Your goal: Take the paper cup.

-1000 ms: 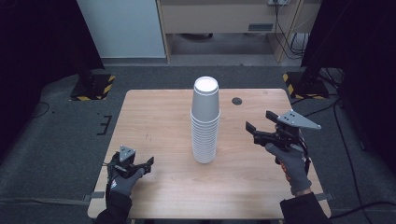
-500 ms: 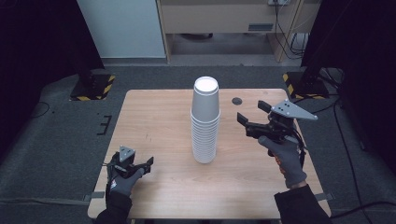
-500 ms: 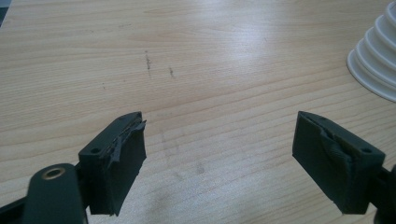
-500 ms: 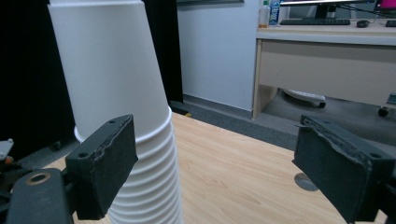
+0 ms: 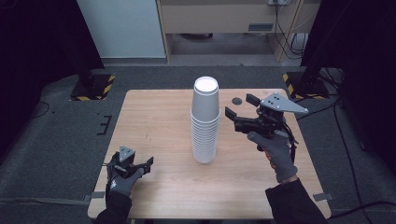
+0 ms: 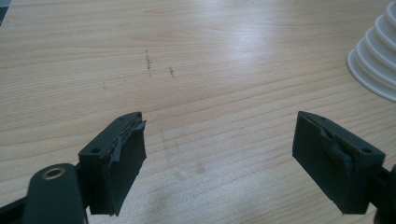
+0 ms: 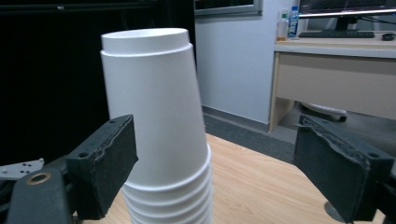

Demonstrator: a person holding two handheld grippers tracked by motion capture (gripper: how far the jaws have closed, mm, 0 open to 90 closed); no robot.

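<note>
A tall stack of white paper cups (image 5: pixel 205 121), nested upside down, stands in the middle of the wooden table (image 5: pixel 159 116). My right gripper (image 5: pixel 240 111) is raised just right of the stack's upper part, open, with nothing between its jaws. In the right gripper view the top cup (image 7: pixel 154 98) stands ahead, nearer the left jaw. My left gripper (image 5: pixel 142 164) rests low near the table's front left, open and holding nothing. In the left gripper view the stack's base (image 6: pixel 376 65) shows at the far right edge.
A small dark disc (image 5: pixel 237 101) lies on the table behind the right gripper. Yellow-and-black striped stand feet (image 5: pixel 91 88) sit on the floor beyond both far corners. Bare wood (image 6: pixel 187 84) lies in front of the left gripper.
My right gripper has moved left and up, from the table's right side to close beside the upper part of the cup stack. The left gripper has stayed put.
</note>
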